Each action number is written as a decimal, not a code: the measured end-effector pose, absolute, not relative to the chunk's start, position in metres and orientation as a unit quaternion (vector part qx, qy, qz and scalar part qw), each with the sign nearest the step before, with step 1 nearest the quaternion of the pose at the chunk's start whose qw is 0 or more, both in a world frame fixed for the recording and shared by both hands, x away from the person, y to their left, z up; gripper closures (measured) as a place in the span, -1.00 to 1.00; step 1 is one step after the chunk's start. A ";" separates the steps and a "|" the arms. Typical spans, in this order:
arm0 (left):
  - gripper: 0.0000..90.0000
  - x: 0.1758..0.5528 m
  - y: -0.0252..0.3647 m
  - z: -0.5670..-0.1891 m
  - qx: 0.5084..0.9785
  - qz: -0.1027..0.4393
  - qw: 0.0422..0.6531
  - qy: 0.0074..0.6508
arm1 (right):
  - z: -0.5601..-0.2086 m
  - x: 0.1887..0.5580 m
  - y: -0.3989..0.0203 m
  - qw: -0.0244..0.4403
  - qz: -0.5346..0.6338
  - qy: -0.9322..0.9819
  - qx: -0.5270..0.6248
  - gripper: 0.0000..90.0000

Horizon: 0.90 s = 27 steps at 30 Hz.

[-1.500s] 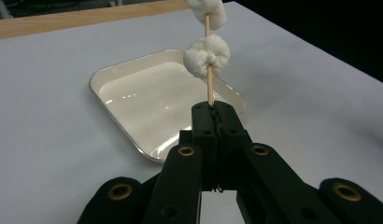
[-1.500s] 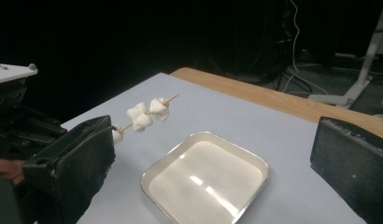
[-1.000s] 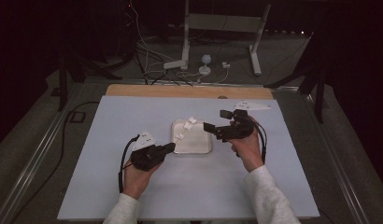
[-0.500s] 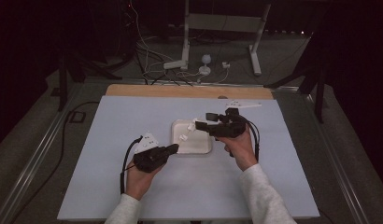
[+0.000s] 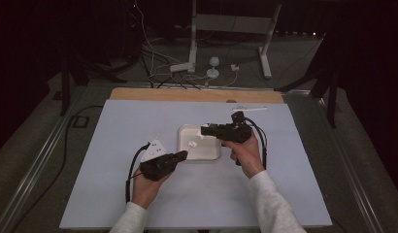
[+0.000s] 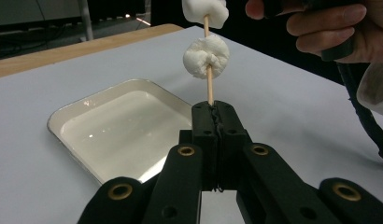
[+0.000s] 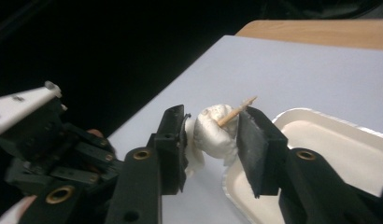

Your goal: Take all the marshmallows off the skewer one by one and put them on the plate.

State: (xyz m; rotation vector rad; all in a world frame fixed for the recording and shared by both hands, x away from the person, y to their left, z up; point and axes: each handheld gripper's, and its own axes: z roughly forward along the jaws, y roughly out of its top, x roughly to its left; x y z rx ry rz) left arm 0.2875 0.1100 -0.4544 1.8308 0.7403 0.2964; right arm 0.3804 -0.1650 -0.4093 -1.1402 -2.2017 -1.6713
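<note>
While the left gripper (image 6: 213, 112) clamps the skewer (image 6: 209, 86), the right gripper (image 7: 210, 133) has just been closing around a marshmallow (image 7: 214, 135).

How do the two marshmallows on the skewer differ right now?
The upper marshmallow sits near the skewer's pointed tip, between the right gripper's jaws, which have just been closing on it. The lower marshmallow sits free further down, nearer the left gripper, whose jaws are shut on the skewer. In the left gripper view the lower one shows whole; the upper is cropped. Both are white and pierced through.
</note>
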 end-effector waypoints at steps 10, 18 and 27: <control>1.00 0.289 0.111 -0.458 0.775 0.127 0.542 0.299 | -0.408 0.380 -0.166 0.113 -0.562 -0.723 -0.387 0.70; 1.00 0.288 0.116 -0.462 0.779 0.130 0.536 0.297 | -0.402 0.380 -0.174 0.073 -0.582 -0.698 -0.411 0.75; 1.00 0.288 0.123 -0.468 0.786 0.131 0.516 0.314 | -0.389 0.380 -0.197 0.031 -0.616 -0.663 -0.426 0.79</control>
